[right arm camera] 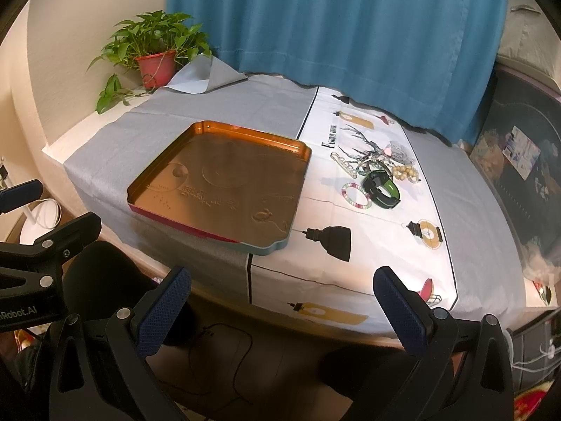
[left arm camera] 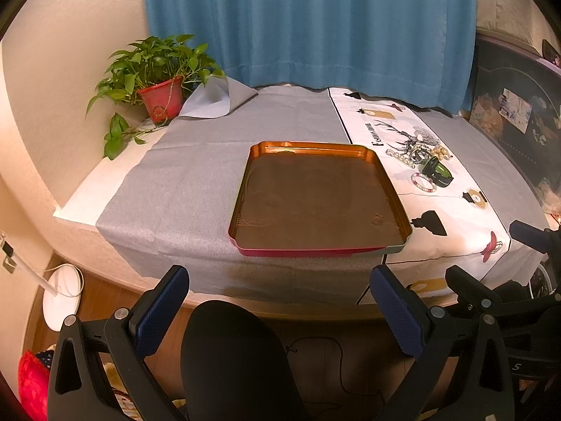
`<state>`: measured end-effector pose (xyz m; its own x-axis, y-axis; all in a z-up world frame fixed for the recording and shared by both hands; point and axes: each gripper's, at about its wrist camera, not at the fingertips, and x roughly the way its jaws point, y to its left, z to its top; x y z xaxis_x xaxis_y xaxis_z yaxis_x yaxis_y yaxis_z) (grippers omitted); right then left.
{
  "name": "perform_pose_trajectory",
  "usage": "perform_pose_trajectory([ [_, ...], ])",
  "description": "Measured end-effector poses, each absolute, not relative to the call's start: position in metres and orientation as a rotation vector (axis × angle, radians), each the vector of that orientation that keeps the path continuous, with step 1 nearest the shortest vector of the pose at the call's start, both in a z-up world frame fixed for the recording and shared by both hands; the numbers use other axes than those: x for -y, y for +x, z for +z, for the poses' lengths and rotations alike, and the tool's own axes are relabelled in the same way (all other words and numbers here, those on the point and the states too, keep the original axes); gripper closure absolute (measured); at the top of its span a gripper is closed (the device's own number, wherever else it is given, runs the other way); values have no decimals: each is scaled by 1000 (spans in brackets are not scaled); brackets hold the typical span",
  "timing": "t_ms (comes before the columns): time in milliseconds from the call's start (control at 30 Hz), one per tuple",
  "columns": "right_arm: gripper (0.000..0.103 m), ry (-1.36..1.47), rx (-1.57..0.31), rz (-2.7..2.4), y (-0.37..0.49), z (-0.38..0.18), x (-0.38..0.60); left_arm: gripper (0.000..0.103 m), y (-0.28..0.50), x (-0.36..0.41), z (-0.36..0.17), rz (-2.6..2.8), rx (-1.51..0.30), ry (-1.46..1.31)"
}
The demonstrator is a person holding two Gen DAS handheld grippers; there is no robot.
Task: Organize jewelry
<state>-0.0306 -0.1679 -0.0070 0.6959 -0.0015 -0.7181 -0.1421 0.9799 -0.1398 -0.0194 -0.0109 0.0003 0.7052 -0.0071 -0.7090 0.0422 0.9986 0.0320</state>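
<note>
A copper-coloured metal tray (left arm camera: 317, 147) (right arm camera: 224, 128) lies empty on the grey-clothed table. To its right, on a white printed cloth, sits a pile of jewelry: a black and green watch (left arm camera: 436, 170) (right arm camera: 382, 186), a pastel bead bracelet (left arm camera: 422, 178) (right arm camera: 356, 194), a pearl strand (left arm camera: 398, 156) (right arm camera: 345, 165) and cream beads (left arm camera: 440, 152) (right arm camera: 406, 172). My left gripper (left arm camera: 280, 301) is open and empty, below the table's front edge before the tray. My right gripper (right arm camera: 284, 301) is open and empty, at the front edge, well short of the jewelry.
A potted green plant in a red pot (left arm camera: 161, 100) (right arm camera: 156, 66) stands at the table's far left corner. A blue curtain (left arm camera: 308, 24) hangs behind. The white printed cloth (right arm camera: 368, 245) runs front to back. A dark cabinet (right arm camera: 526, 161) stands at the right.
</note>
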Motion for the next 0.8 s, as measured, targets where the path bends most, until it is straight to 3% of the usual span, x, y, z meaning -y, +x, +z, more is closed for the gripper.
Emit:
perform_pose_trajectory([
  [800,0,-178,-813,81,-36,-17,168,0,-21,14,-4,-30,-800,50],
])
